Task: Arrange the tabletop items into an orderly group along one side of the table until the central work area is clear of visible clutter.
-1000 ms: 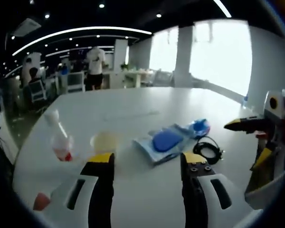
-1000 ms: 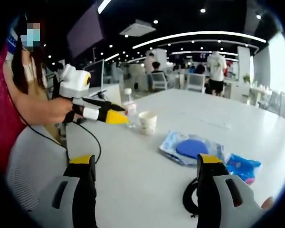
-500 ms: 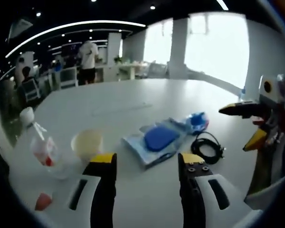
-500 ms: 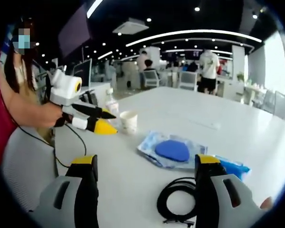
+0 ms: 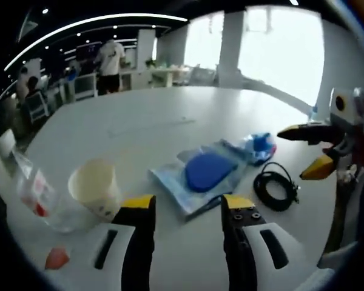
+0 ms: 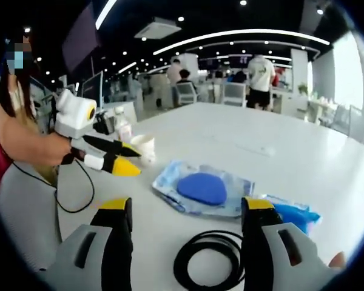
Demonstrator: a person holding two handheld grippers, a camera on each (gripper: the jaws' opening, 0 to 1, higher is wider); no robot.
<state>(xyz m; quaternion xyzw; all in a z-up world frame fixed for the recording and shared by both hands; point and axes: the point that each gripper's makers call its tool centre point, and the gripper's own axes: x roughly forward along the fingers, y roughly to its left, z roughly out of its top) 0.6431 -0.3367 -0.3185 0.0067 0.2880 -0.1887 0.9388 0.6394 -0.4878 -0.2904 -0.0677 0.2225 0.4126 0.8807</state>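
black cable coil (image 6: 207,262) lies between right gripper (image 6: 185,209) jaws.

The surface (image 5: 170,121) is viewed low and close from its near edge in both views, facing across it from opposite sides; the blue-padded packet (image 5: 200,176) (image 6: 203,189) and the black cable coil (image 5: 276,189) (image 6: 207,262) are shared.
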